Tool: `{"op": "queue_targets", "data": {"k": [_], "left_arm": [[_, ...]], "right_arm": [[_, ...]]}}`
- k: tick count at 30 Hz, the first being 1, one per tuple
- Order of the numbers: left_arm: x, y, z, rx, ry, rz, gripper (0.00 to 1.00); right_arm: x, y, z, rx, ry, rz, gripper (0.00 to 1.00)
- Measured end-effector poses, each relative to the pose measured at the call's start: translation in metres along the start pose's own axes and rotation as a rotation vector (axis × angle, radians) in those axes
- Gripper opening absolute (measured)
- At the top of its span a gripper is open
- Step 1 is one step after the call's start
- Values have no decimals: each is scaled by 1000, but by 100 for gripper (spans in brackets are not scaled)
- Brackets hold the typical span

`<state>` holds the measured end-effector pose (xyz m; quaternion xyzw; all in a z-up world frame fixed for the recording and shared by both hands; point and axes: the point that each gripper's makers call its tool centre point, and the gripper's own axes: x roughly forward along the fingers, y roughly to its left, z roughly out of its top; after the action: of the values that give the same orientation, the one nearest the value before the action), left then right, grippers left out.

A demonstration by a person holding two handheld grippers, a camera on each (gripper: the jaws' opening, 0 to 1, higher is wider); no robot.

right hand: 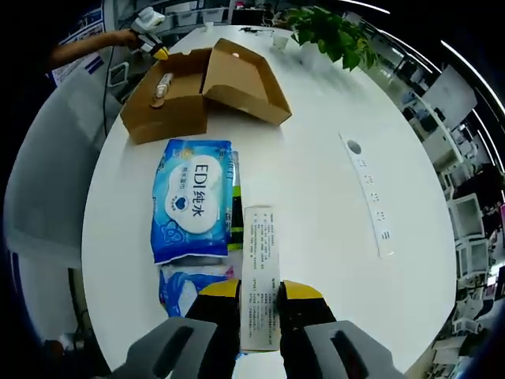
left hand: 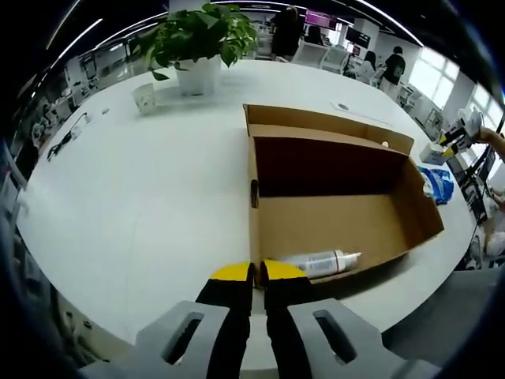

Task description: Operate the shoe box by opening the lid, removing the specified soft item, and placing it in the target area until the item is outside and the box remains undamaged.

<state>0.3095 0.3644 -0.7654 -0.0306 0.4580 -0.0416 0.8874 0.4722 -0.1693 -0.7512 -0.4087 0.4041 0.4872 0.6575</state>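
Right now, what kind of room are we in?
Probably a big open office: a long white table with a potted plant, rows of desks and chairs behind it, and people standing near bright windows.

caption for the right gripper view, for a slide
Right tongs grip a slim white carton beside blue wipes packs; open shoe box behind.

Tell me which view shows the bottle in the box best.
The left gripper view: the bottle lies close, on its side in the open box. In the right gripper view the bottle is far and small.
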Motion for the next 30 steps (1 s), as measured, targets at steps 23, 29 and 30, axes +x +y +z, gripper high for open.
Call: {"op": "queue_targets", "data": {"k": [23,29,30], "left_arm": [[1,2,0,2,10,7,2],[1,2,0,1,11,5,2],[1,2,0,1,11,5,2]], "right_arm": [[22,0,-38,-20,86,26,14],[25,-5,-48,-48,116,22,14],[26,-5,-49,-48,120,24,15]]}}
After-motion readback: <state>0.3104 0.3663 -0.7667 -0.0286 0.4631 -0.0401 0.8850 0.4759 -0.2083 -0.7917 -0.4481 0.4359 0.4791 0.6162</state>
